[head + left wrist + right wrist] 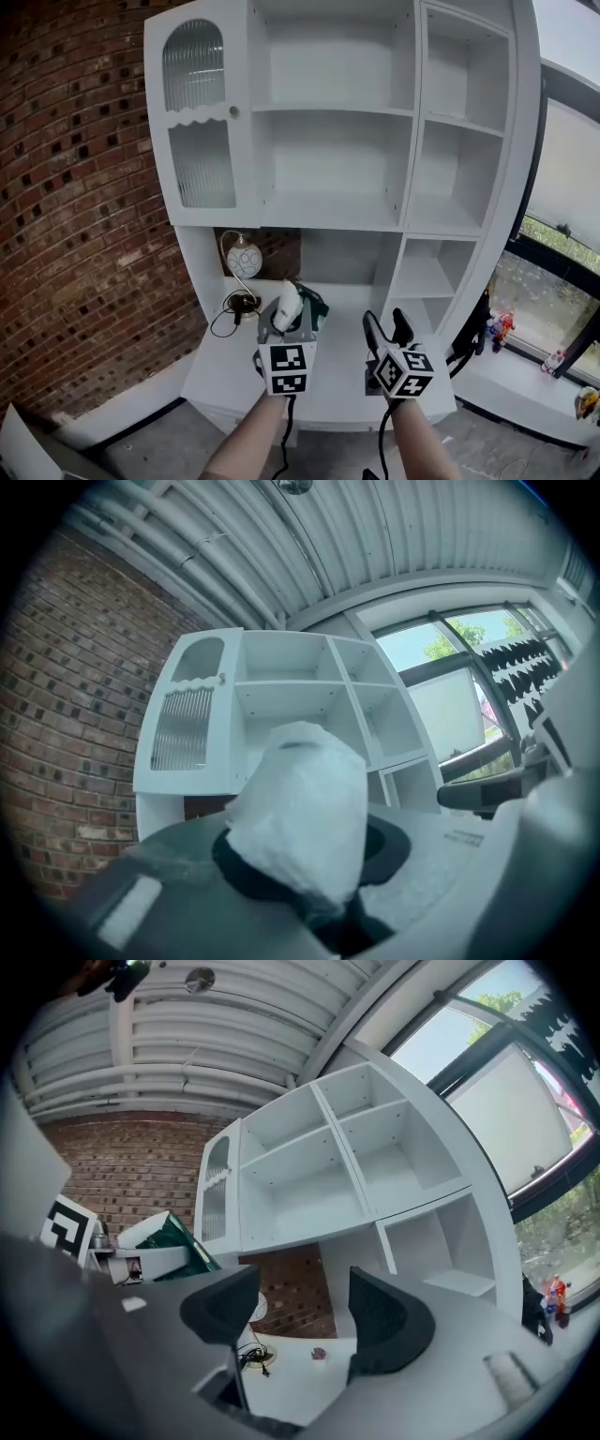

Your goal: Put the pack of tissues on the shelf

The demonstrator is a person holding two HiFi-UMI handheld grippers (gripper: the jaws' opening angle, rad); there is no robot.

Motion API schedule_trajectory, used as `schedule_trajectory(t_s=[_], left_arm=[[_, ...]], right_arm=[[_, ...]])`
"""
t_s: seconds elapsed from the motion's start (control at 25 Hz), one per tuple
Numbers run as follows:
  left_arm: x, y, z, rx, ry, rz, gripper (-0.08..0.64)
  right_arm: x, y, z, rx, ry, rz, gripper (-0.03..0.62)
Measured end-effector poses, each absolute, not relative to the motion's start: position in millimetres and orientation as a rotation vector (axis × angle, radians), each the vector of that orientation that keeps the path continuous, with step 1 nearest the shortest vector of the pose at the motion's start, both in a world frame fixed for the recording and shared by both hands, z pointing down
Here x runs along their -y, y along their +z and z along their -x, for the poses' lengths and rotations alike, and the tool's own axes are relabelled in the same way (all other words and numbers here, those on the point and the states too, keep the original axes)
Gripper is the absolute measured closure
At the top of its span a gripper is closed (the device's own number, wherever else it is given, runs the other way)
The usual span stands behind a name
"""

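Observation:
The pack of tissues (288,306), white plastic with a dark green end, sits between the jaws of my left gripper (293,317), which is shut on it. In the left gripper view the pack (302,803) fills the middle, with the jaws pressed on its lower part. My right gripper (386,324) is beside it on the right, open, with nothing between its fingers (382,1321); in the right gripper view the pack (161,1239) shows at the left. Both grippers hover over the white counter (337,380) in front of the white shelf unit (330,112), whose open compartments hold nothing.
A round lamp (243,257) with a coiled black cable (228,316) stands on the counter's left. A brick wall (75,216) is to the left, and a window with small toys (498,328) on its sill to the right. The shelf's top-left part has glass doors (199,122).

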State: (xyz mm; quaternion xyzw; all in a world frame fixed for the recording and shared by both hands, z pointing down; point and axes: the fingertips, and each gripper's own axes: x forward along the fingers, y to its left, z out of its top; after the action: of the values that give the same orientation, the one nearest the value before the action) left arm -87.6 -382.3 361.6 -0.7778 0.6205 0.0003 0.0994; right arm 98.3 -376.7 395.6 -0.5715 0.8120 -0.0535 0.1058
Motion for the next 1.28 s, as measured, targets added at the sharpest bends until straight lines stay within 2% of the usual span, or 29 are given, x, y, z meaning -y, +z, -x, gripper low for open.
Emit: schedule_trajectory(t_s=[0.28, 0.4, 0.88, 1.12, 1.28], left_arm=[[419, 346, 58, -1.847, 0.147, 2.355, 0.449], [428, 340, 47, -1.844, 0.231, 2.393, 0.449], [441, 351, 31, -1.715, 0.448, 2.617, 0.449], [455, 358, 44, -1.625, 0.548, 2.754, 0.449], [468, 355, 50, -1.539, 0.630, 2.850, 0.449]], right_arm=[[423, 384, -99, -2.466, -0.158, 1.560, 0.302], [438, 389, -95, -2.496, -0.202, 1.498, 0.284], [462, 418, -60, -2.571, -0.351, 1.312, 0.276], [473, 423, -44, -2.560, -0.394, 1.255, 0.316], [476, 413, -30, -2.565, -0.361, 1.198, 0.414]])
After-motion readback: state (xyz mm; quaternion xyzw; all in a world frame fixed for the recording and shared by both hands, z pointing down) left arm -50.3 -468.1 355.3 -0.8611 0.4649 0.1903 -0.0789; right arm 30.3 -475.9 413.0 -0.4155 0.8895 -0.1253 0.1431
